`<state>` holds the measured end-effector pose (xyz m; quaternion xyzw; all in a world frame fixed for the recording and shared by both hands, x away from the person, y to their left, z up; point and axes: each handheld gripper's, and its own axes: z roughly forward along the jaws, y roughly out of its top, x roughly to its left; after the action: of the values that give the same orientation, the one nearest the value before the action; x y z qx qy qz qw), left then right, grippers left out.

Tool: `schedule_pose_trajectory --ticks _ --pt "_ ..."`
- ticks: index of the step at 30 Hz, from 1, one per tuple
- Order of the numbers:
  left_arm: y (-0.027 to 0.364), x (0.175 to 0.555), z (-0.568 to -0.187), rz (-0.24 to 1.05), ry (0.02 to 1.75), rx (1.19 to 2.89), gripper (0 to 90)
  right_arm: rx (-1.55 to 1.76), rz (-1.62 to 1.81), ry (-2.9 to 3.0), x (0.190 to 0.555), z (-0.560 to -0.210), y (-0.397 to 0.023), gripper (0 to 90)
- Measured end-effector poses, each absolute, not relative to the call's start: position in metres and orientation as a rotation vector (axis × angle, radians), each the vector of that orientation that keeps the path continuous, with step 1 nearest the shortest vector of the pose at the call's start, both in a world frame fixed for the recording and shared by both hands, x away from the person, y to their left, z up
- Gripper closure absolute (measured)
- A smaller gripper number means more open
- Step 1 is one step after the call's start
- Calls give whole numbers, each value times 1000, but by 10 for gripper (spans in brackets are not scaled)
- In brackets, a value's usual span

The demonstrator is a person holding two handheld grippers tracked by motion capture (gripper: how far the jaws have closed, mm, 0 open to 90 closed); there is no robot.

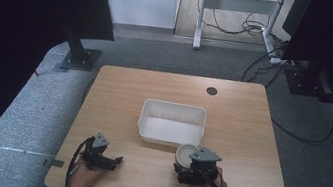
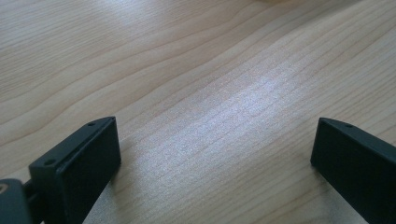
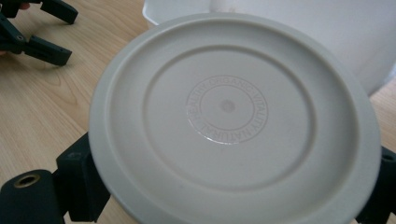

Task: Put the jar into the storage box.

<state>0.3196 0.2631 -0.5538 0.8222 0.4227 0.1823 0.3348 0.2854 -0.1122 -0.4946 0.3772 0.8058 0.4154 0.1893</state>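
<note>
A round off-white tub [image 3: 229,116] with an embossed ring of letters on its lid sits between the jaws of my right gripper [image 3: 233,186], which is shut on its sides. In the high view the tub [image 1: 187,153] is at the near right corner of a white rectangular tray [image 1: 175,106], just outside it, and my right gripper [image 1: 187,161] holds it from the near side. My left gripper [image 1: 116,160] rests low over the front left of the table, jaws pointing right. It is open [image 2: 215,140] with bare wood between the jaws.
The wooden table [image 1: 239,130] has a round cable hole [image 1: 212,91] at the back. The tray's wall [image 3: 327,32] rises just behind the tub. My left gripper [image 3: 46,28] lies to the tub's far left. Cables and stand legs are on the carpet beyond.
</note>
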Motion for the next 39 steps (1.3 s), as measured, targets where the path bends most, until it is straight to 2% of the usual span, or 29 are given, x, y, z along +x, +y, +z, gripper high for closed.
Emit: schedule_pose_trajectory --ticks 39 --pt "263 320 -554 474 1100 2145 9 1080 1164 2228 352 -480 -72 90"
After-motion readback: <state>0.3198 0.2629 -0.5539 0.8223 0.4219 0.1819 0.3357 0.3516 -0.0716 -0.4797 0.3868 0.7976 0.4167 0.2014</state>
